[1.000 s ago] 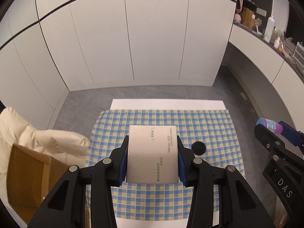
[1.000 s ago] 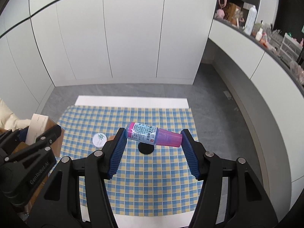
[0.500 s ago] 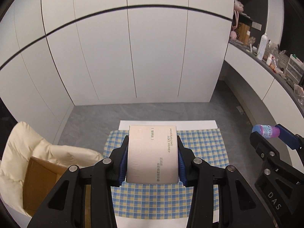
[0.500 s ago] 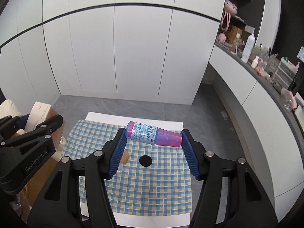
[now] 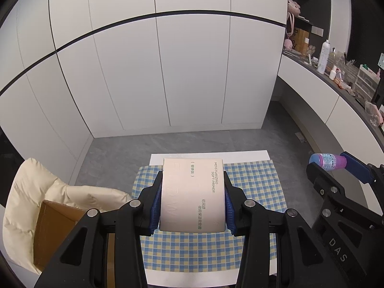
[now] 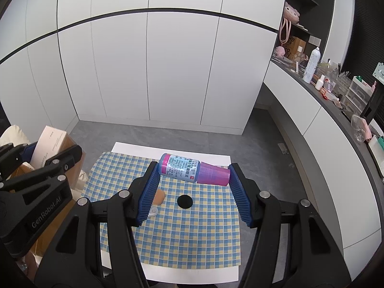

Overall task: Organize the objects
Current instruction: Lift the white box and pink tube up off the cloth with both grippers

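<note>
Pale beige primer box (image 5: 193, 195) sitting clamped flat between the blue pads of the left gripper (image 5: 193, 200), jaws closed on its sides, held high above the blue-and-yellow checked cloth (image 5: 252, 184). Pink-capped bottle (image 6: 193, 170) lying crosswise, pinched end to end in the right gripper (image 6: 194, 187). Resting on the cloth below: a black disc (image 6: 185, 201) and a tan sponge (image 6: 159, 197). Standing off left: a cardboard box (image 5: 54, 230) against a cream cushion (image 5: 21, 199).

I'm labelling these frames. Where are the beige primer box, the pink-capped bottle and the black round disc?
beige primer box (image 5: 193, 194): left wrist view, top face.
pink-capped bottle (image 6: 183, 168): right wrist view, printed label.
black round disc (image 6: 185, 201): right wrist view, centre.
</note>
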Tool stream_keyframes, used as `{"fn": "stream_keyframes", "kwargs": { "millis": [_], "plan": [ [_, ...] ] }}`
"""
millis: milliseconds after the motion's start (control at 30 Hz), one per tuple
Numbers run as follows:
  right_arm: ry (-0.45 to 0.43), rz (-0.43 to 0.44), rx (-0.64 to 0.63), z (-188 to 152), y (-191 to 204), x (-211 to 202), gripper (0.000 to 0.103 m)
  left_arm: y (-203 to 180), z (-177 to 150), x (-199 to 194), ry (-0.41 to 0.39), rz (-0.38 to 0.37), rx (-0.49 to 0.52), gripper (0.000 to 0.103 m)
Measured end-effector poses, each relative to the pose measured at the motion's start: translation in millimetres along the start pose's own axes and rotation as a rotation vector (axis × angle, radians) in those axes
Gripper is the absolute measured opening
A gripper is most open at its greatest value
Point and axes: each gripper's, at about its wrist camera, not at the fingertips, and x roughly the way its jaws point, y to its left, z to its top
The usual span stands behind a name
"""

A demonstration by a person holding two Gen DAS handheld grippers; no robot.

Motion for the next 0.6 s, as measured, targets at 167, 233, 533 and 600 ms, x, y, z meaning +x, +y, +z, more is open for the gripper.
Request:
{"fn": "stream_keyframes", "kwargs": {
  "millis": [167, 233, 533, 600],
  "plan": [
    [0.003, -0.008, -0.002, -2.9, -3.8, -2.0, 0.061, -3.6, -3.8, -2.3, 0.005, -0.004, 0.009, 0.043],
    [0.005, -0.006, -0.001, -4.7, -4.4, -2.6, 0.061, -5.8, -4.9, -2.1, 0.011, -0.005, 0.012, 0.043],
    [-0.002, -0.001, -0.017, -16.2, -7.7, -10.3, 0.061, -3.4, -21.4, -17.6, -0.011, 0.025, -0.010, 0.043],
    [0.001, 0.022, -0.013, -21.3, -8.8, -14.5, 0.061, -3.2, -28.5, -23.9, -0.018, 0.037, -0.009, 0.043]
  ]
}}
